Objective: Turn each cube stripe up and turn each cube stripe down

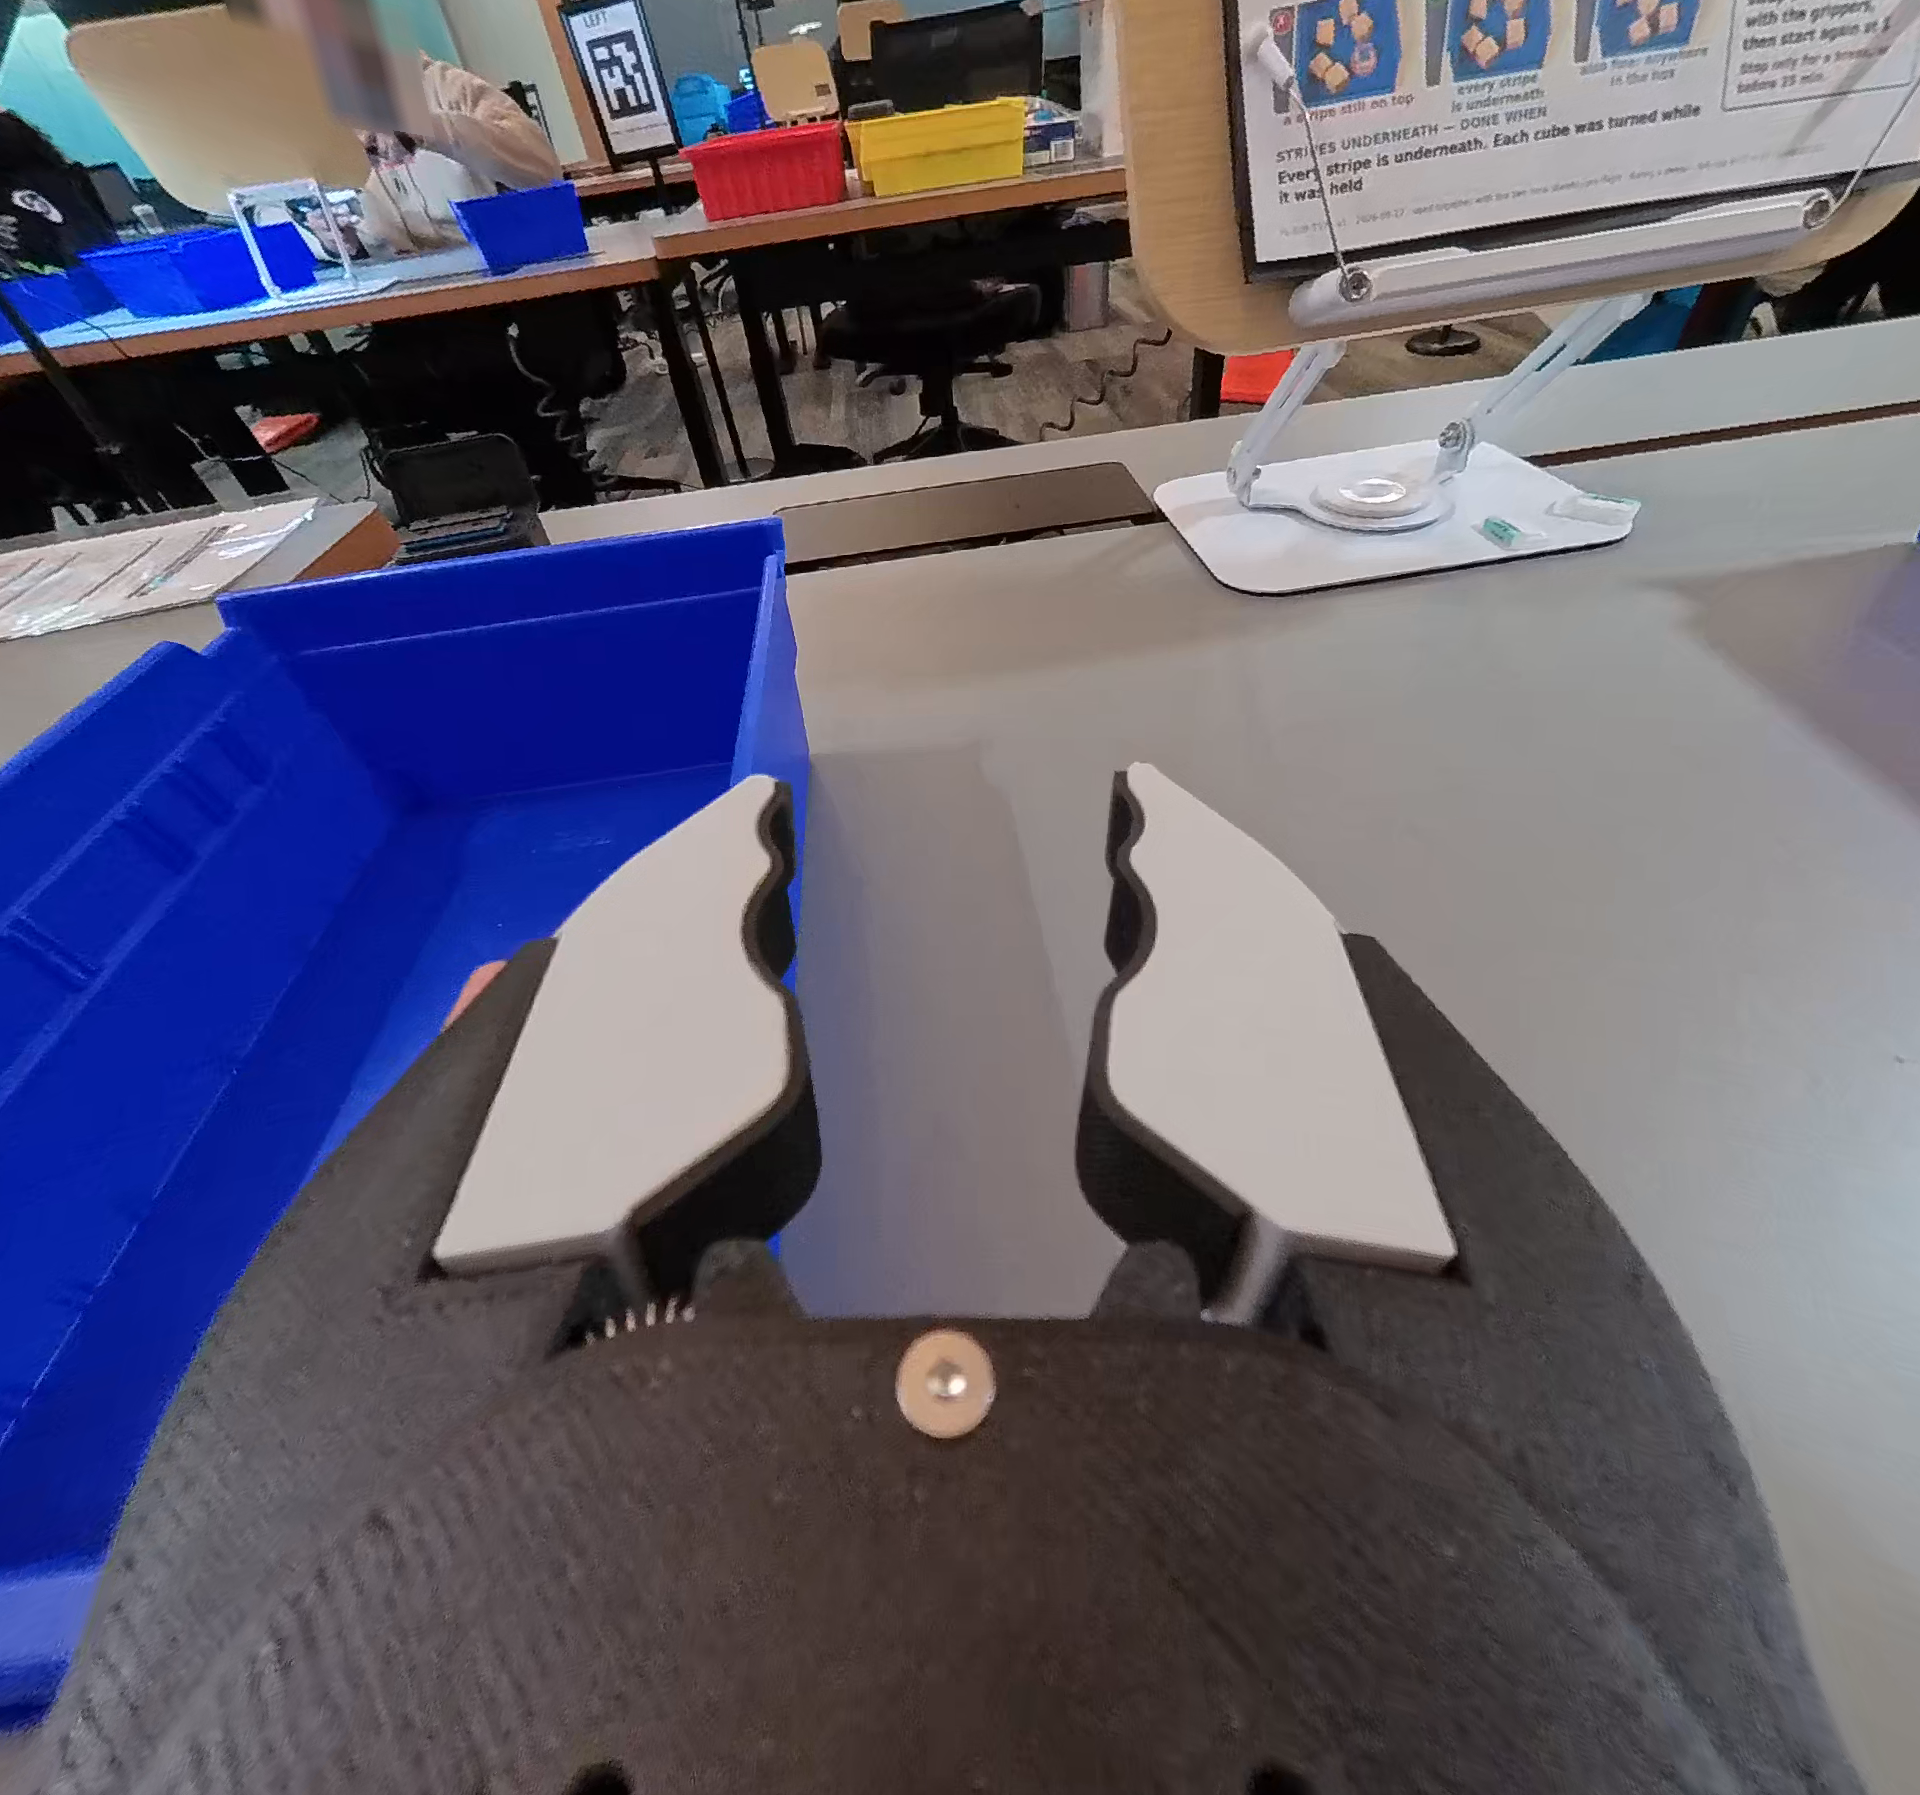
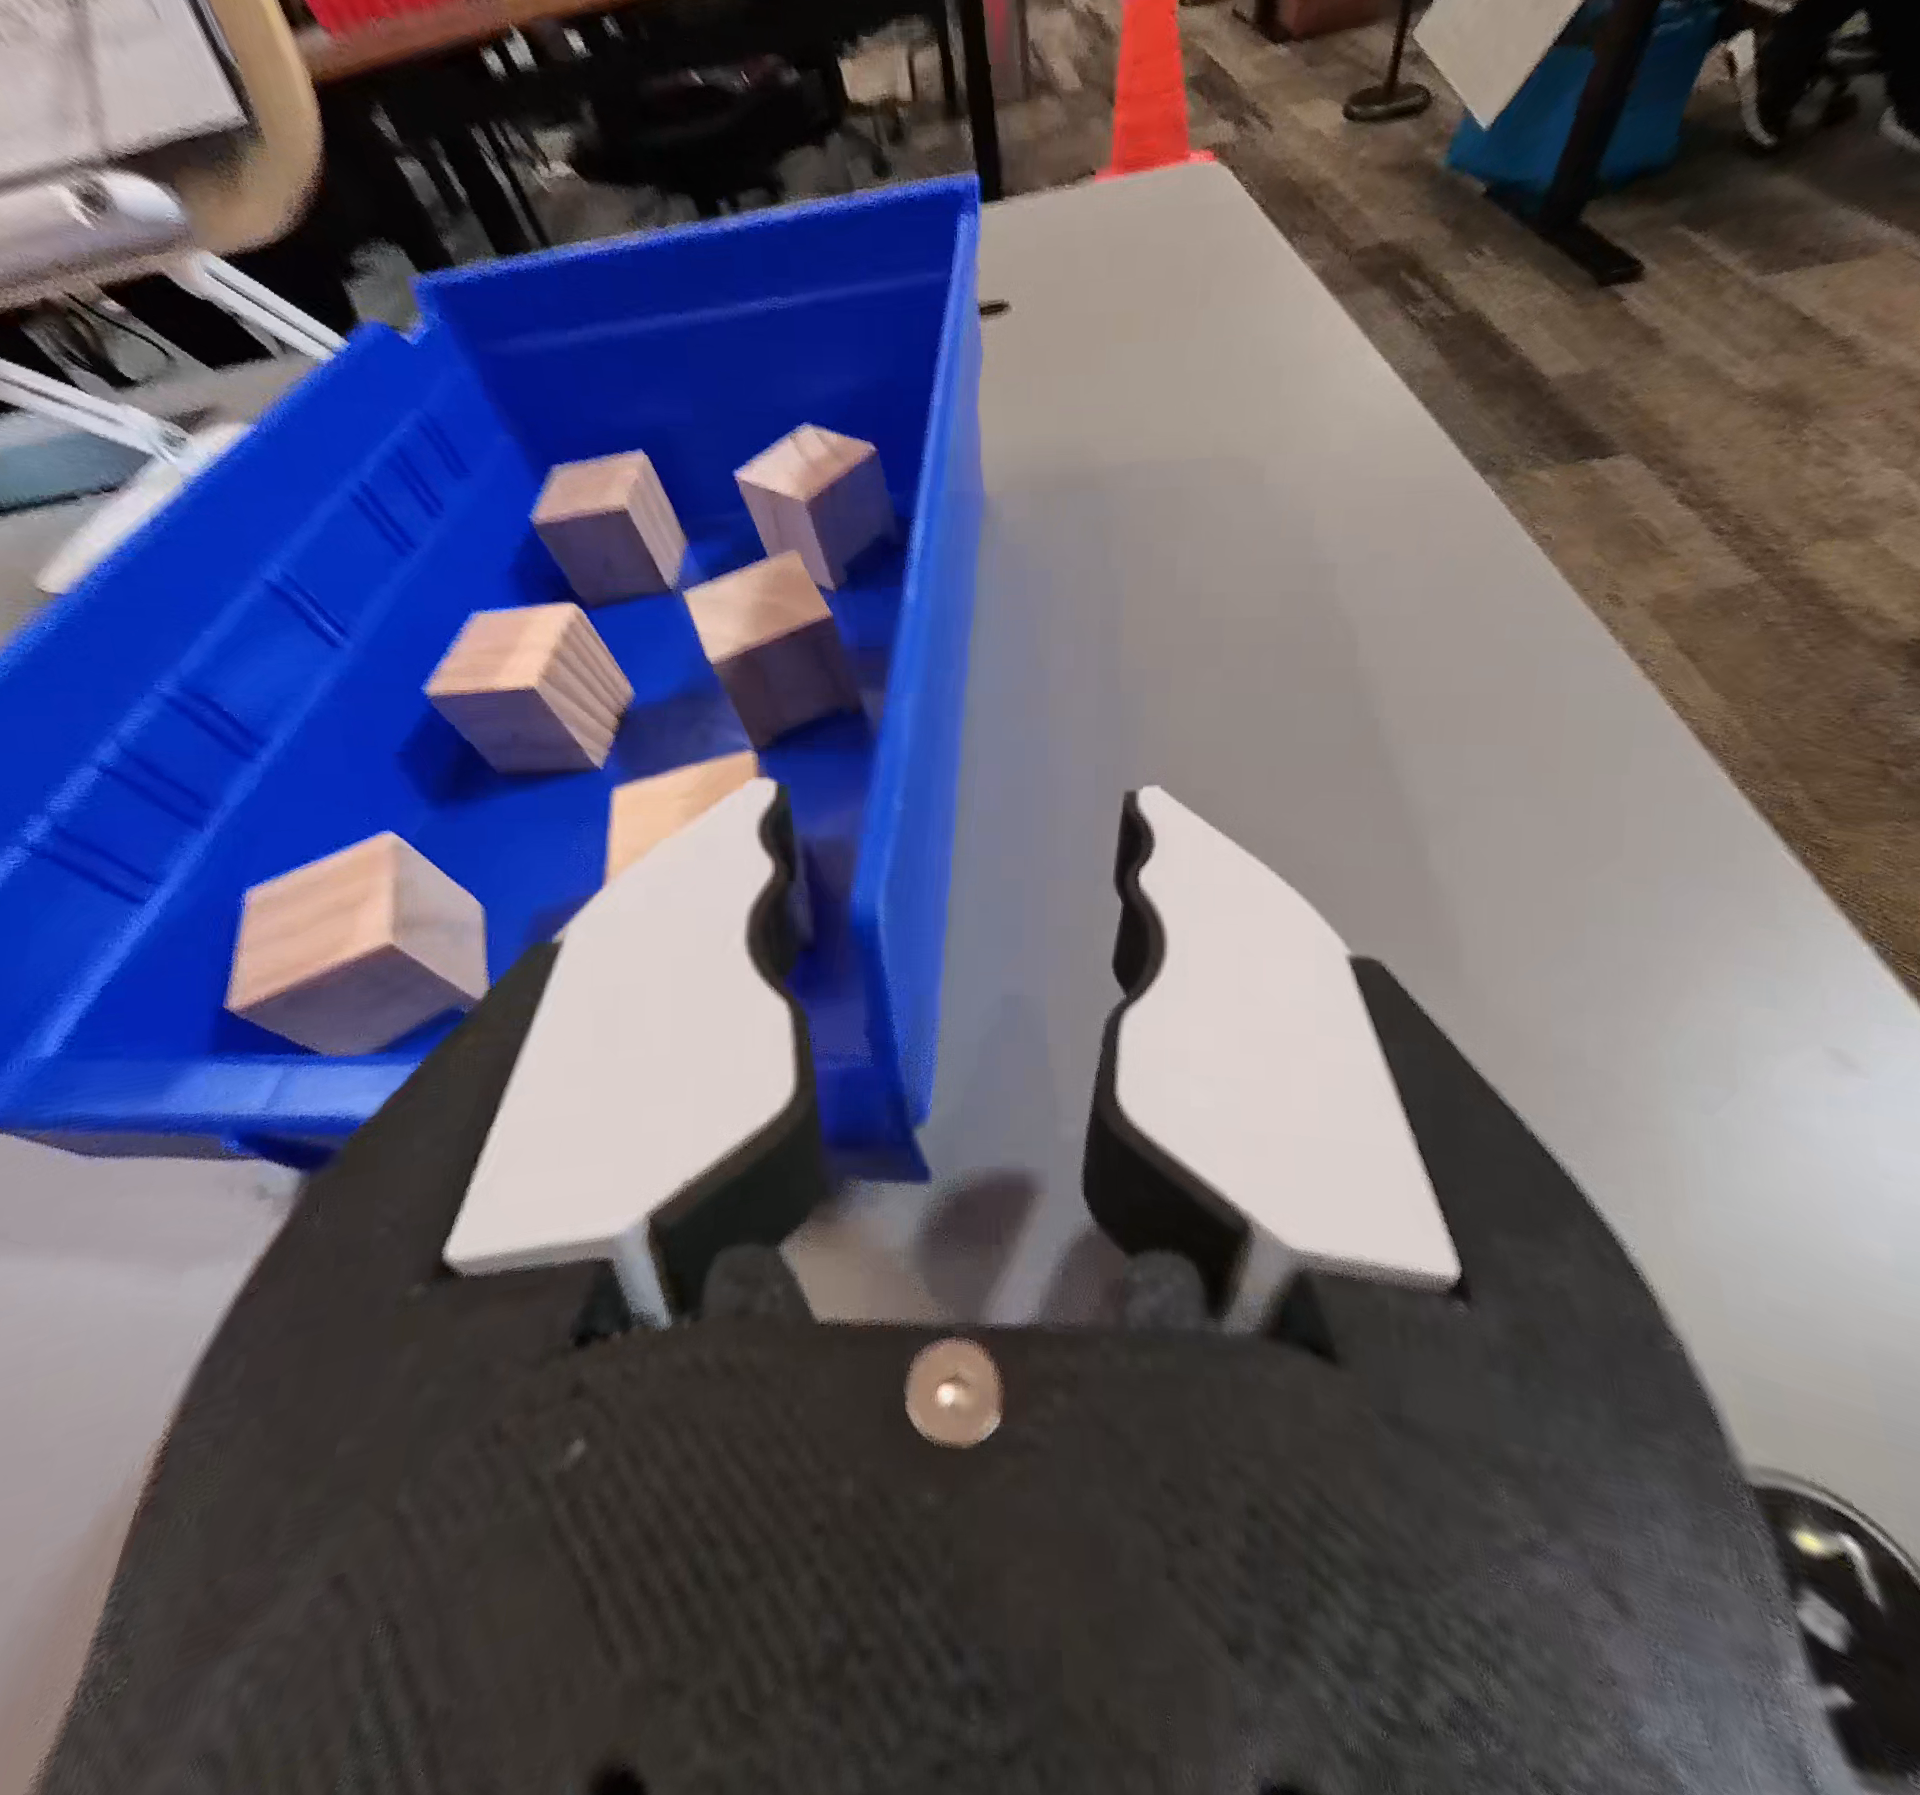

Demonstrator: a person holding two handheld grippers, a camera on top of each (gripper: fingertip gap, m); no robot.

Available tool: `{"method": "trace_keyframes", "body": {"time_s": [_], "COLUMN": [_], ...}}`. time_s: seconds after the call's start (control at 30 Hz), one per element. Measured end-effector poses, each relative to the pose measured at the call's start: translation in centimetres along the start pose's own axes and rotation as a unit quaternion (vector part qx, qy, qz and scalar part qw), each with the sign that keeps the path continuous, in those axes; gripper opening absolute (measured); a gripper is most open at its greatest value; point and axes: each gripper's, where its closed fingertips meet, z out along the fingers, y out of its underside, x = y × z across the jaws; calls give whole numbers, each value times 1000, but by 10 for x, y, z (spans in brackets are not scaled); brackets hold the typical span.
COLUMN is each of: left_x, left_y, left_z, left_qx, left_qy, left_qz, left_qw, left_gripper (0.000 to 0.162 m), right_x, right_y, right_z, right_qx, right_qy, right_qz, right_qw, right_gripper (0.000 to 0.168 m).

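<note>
In the right wrist view a blue bin [image 2: 914,665] on the grey table holds several wooden cubes, among them one near the front left [image 2: 353,945], one in the middle [image 2: 525,685] and one at the back [image 2: 816,498]. No stripe shows on their upper faces. One cube [image 2: 675,805] is partly hidden behind my left finger. My right gripper [image 2: 951,800] is open and empty, straddling the bin's right wall. In the left wrist view a second blue bin [image 1: 364,810] shows no cubes. My left gripper [image 1: 951,789] is open and empty, over that bin's right wall.
A white stand [image 1: 1382,519] holding an instruction sheet [image 1: 1558,62] stands at the back of the table [image 1: 1351,862]. The table's right edge [image 2: 1621,644] drops to carpet, with an orange cone [image 2: 1148,31] beyond. Other tables with red, yellow and blue bins stand farther back.
</note>
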Motion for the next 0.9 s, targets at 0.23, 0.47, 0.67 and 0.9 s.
{"method": "trace_keyframes", "body": {"time_s": [0.23,0.47,0.67,0.9], "left_x": [2,2,-6,-11], "left_y": [0,-1,-7,-10], "left_z": [-2,-18,-34,-38], "left_qx": [2,19,50,59], "left_qy": [7,24,39,30], "left_qz": [5,5,-41,-33], "left_qw": [1000,1000,997,997], "left_gripper": [62,54,53,57], "right_x": [-16,-13,-5,-2], "right_y": [-2,-11,-7,2], "right_z": [14,28,42,49], "right_qx": [-4,2,-21,-56], "right_qy": [1,9,14,8], "right_qz": [-57,-29,-28,-44], "right_qw": [998,1000,999,997], "right_gripper": [64,62,51,5]}}
